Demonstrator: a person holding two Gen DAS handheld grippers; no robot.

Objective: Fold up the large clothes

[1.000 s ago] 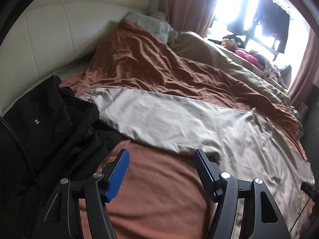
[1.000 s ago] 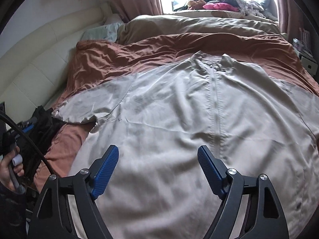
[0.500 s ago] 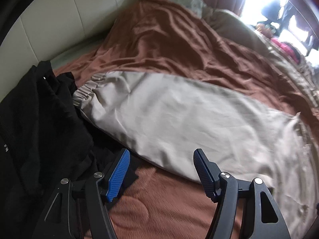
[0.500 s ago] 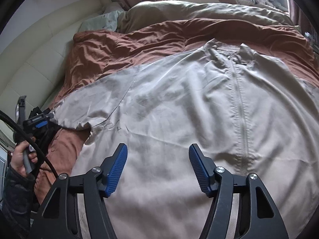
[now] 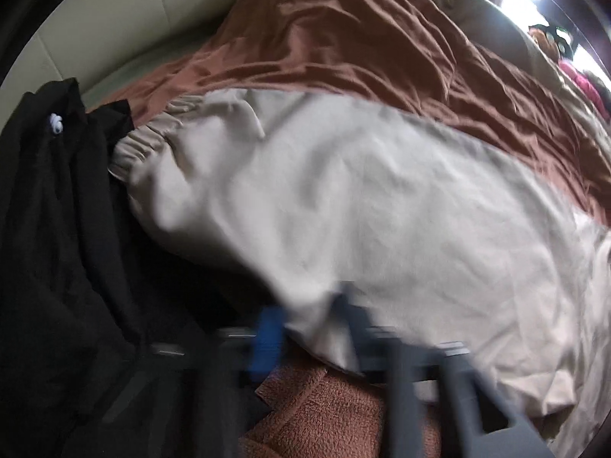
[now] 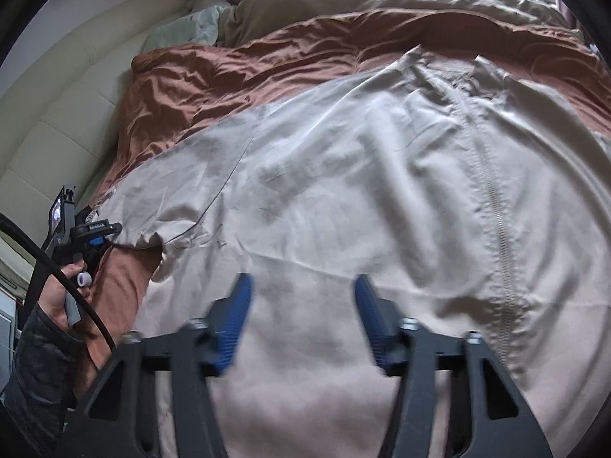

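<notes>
A beige zip jacket [image 6: 382, 191] lies spread front-up on the brown bedspread [image 6: 229, 76], zipper [image 6: 496, 206] running toward me. Its left sleeve [image 5: 343, 198] stretches across the left wrist view, elastic cuff [image 5: 141, 145] at the left. My left gripper [image 5: 309, 328] is blurred, its blue pads close around the sleeve's lower edge; whether they pinch it is unclear. It also shows in the right wrist view [image 6: 91, 233] at the sleeve end. My right gripper [image 6: 303, 305] is open just above the jacket's lower body.
A pile of black clothes [image 5: 57, 248] lies left of the sleeve. A cream padded headboard [image 6: 57, 122] runs along the left. A pillow [image 6: 191, 26] and an olive duvet [image 6: 382, 0] lie at the far end of the bed.
My left gripper moved forward onto the sleeve's lower edge and its jaws narrowed. My right gripper moved lower and closer to the jacket body, with its jaws somewhat narrower.
</notes>
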